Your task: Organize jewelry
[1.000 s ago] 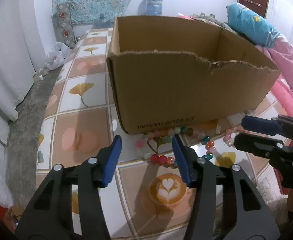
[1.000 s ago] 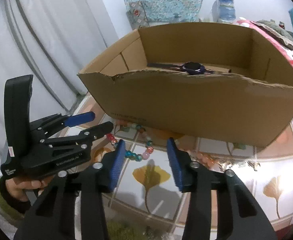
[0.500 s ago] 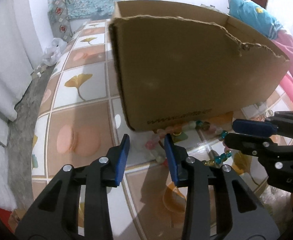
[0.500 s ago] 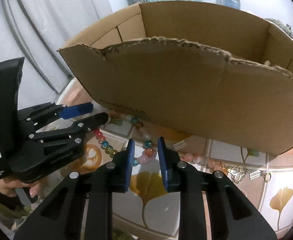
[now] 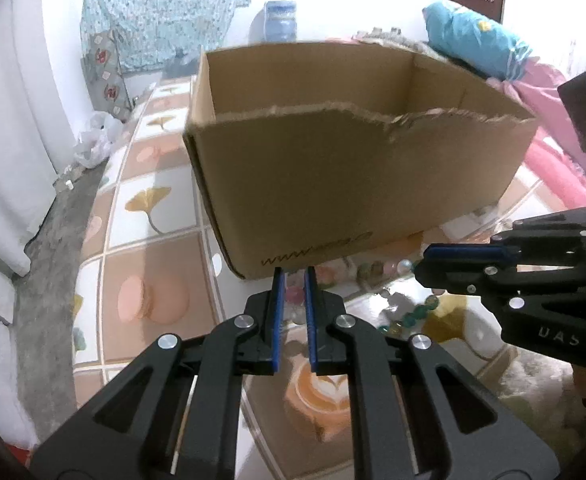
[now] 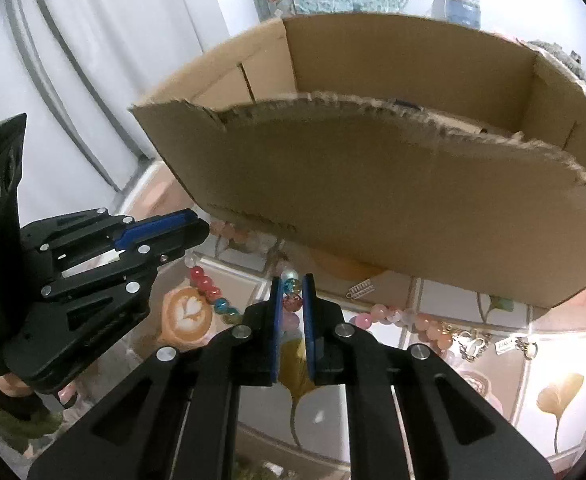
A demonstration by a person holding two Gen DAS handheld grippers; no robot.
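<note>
Cardboard box (image 5: 357,184): one; hand-held grippers: two.

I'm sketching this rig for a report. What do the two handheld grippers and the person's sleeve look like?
Both grippers are matte black plastic frames with triangular cut-outs and silver rivets. Each finger carries a flat blue pad. The left gripper has a white label on its handle; the right gripper shows embossed letters on its side. A fuzzy green sleeve shows at the left hand.

Matt cardboard box (image 5: 357,184); glossy glass-like beads (image 6: 213,292)
</note>
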